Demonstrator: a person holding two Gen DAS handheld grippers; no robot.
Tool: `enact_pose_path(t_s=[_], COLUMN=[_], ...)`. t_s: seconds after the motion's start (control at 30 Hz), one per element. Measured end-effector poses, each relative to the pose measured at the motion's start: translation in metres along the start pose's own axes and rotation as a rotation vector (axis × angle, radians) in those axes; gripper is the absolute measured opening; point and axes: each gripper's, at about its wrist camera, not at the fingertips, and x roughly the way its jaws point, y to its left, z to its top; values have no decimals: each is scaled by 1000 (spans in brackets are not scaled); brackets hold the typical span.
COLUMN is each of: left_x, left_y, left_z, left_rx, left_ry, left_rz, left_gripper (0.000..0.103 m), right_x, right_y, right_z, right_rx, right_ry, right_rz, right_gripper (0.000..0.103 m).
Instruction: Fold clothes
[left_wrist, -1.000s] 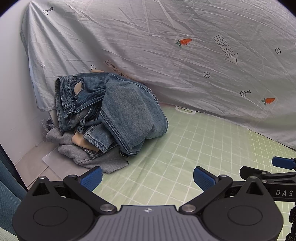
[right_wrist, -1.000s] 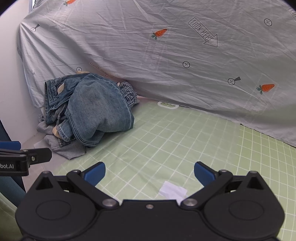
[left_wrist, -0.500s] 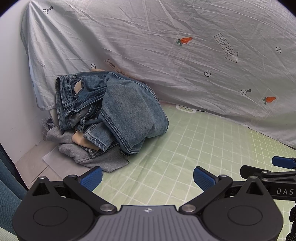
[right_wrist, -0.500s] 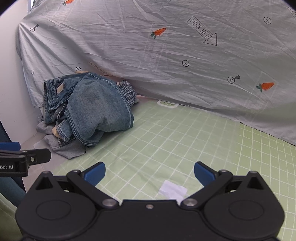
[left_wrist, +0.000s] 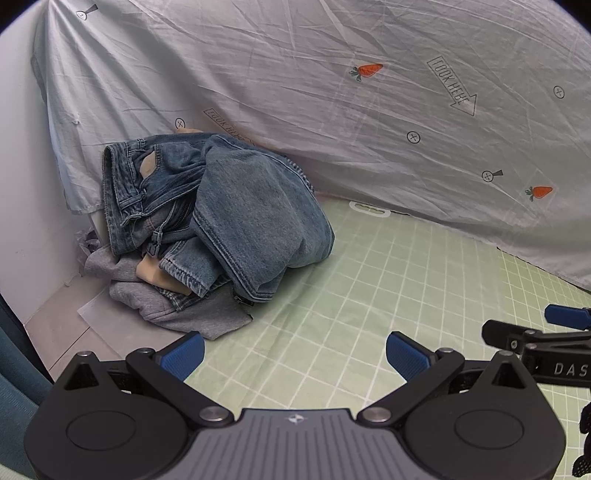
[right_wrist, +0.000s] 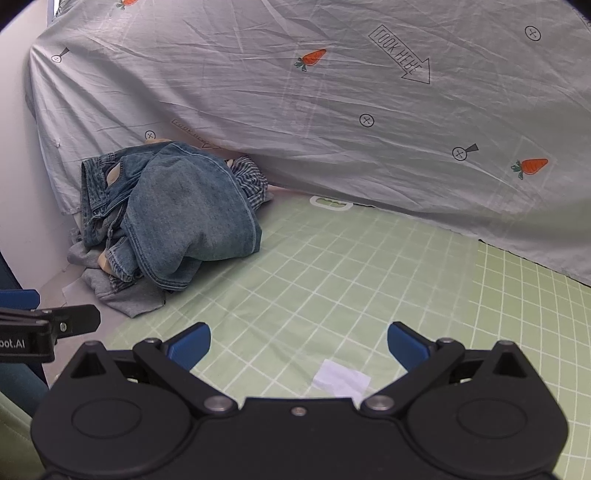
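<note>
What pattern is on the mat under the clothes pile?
Pale green mat with a white square grid, clearest in the right wrist view.

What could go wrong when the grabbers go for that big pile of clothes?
The jeans lie tangled over a grey garment, so pulling one may drag others along. The pile sits against the hanging sheet, which might get pinched too. Both the left gripper and right gripper are open, far from it.

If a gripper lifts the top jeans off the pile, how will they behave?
The jeans look floppy: they drape in folds. Thick denim is probably heavy, so they would sag. They overlap the grey garment and may drag it.
</note>
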Motion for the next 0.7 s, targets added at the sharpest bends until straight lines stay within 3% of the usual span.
enact_pose_path(t_s=[0.23, 0.33, 0.53, 0.7], left_x=[37, 57, 111, 168], left_y=[8, 20, 65, 113], left_z=[28, 49, 96, 121], left_rx=[2, -42, -222, -405], left_ry=[11, -5, -29, 19], left_rz=[35, 62, 146, 201], left_gripper=[103, 103, 103, 103], right_x=[25, 46, 110, 190], right_y=[-24, -36, -43, -45], right_z=[28, 48, 85, 104], right_rx=[51, 73, 114, 265], right_ry=[11, 24, 68, 164], right_rz=[-34, -41, 18, 97], right_gripper=[103, 103, 102, 95])
